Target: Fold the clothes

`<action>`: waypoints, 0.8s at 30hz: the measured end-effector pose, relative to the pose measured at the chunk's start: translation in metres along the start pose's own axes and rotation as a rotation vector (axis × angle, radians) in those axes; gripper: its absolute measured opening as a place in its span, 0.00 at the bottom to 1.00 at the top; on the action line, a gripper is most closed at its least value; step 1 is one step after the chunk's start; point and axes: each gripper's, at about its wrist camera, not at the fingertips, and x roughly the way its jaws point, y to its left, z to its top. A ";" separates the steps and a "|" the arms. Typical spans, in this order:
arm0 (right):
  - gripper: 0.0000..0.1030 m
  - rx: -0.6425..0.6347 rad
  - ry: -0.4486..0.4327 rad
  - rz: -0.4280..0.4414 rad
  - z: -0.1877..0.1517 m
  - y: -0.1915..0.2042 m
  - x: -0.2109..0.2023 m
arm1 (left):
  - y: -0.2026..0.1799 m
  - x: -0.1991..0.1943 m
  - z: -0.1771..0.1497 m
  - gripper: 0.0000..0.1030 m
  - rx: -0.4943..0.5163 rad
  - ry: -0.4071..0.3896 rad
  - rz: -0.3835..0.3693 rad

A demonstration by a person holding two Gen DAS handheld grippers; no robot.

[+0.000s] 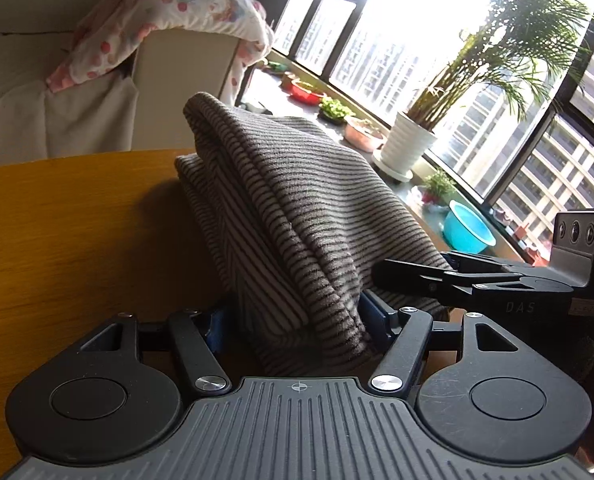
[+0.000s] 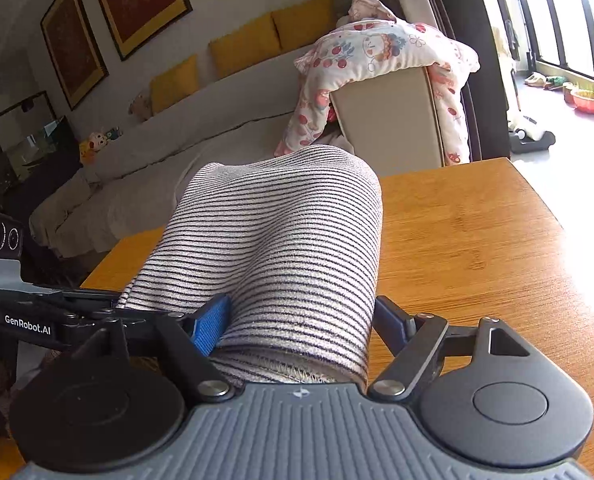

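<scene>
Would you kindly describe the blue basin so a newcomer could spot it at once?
Find the big window and follow its sill past the palm in a ribbed white pot. The basin sits beyond, the only bright turquoise bowl there.

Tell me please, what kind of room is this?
Most likely a living room in a high apartment: a long sofa with yellow cushions, framed pictures on the wall, and big windows facing tower blocks.
</scene>
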 end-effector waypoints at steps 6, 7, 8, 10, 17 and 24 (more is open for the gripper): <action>0.80 -0.008 -0.007 -0.028 -0.001 0.002 0.001 | -0.020 -0.034 0.035 0.67 0.098 -0.173 -0.021; 0.81 -0.010 -0.009 -0.033 -0.001 0.002 0.001 | -0.020 -0.029 0.043 0.68 0.107 -0.176 -0.048; 0.81 -0.012 -0.011 -0.039 -0.001 0.003 0.001 | -0.021 -0.020 0.051 0.68 0.120 -0.167 -0.066; 0.83 -0.024 -0.018 -0.049 -0.001 0.005 -0.001 | -0.016 0.002 0.066 0.69 0.122 -0.132 -0.096; 0.84 -0.382 -0.168 -0.158 -0.001 0.067 -0.026 | 0.034 0.070 0.076 0.64 -0.031 -0.018 -0.135; 0.85 -0.545 -0.030 -0.130 -0.002 0.109 0.031 | 0.037 0.065 0.071 0.64 -0.019 -0.058 -0.126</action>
